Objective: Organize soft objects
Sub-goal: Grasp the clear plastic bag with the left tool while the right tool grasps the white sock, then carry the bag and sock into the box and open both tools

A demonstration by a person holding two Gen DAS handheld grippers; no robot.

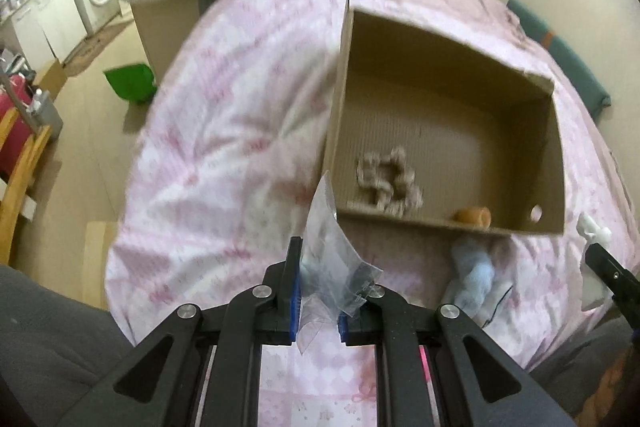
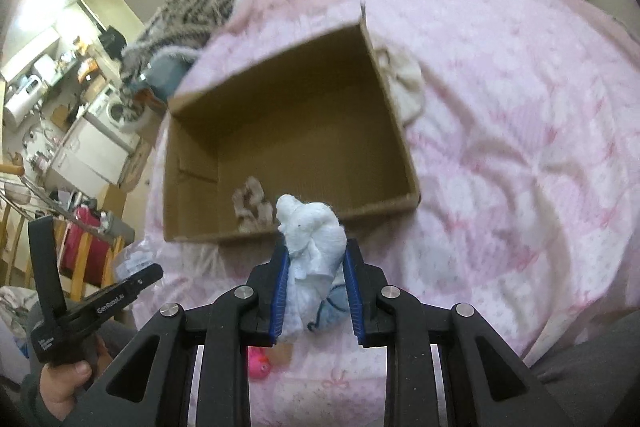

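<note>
I've got the right gripper (image 2: 316,291) clamped on a white-and-blue soft cloth bundle (image 2: 314,247) and the left gripper (image 1: 318,291) pinching a crinkly clear plastic bag (image 1: 328,251) — next, carry both forward to twelve o'clock and release into the open brown cardboard box (image 1: 556,163).

Motion blur smears the knotted fabric piece (image 1: 390,185) in the cardboard box (image 1: 558,163), the box's near wall hides most of an orange object (image 1: 474,215), and the right gripper (image 2: 316,267) covers a pink toy (image 2: 259,363).
</note>
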